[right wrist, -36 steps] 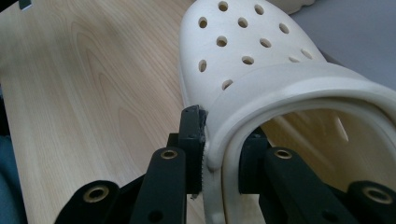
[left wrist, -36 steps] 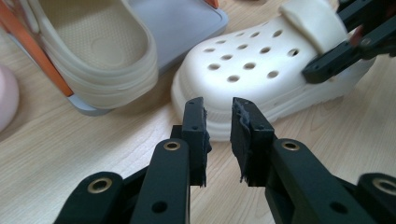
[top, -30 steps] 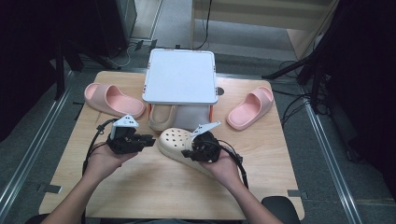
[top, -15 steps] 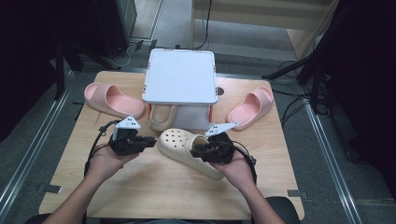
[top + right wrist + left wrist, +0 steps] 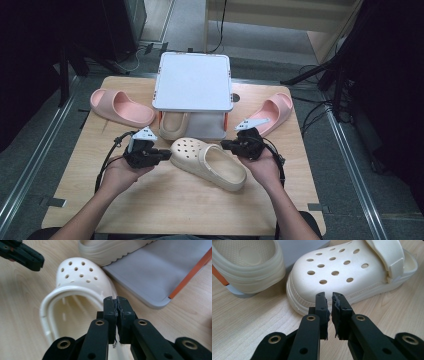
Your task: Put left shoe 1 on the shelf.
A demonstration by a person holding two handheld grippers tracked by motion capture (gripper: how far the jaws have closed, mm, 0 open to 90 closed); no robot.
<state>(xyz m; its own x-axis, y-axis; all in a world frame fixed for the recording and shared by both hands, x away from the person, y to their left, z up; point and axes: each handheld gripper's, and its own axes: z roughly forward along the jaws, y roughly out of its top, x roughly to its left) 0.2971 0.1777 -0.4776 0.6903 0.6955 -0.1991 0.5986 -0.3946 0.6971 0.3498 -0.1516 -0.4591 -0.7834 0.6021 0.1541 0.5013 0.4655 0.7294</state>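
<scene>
My right claw has let go of the cream clog and slid off to the right: a second ago it sat over the clog's heel opening, half a second ago it was at the rim, now it sits just off the clog's upper right rim, toward the grey rack. Its jaws have just been closing, and in the right claw view they meet with nothing between them. The clog has swung round, heel now further toward my side of the counter, toe up-left. Left claw barely shifted; its jaws narrowed to a thin slit, nothing in them, tips just short of the clog's toe.
</scene>
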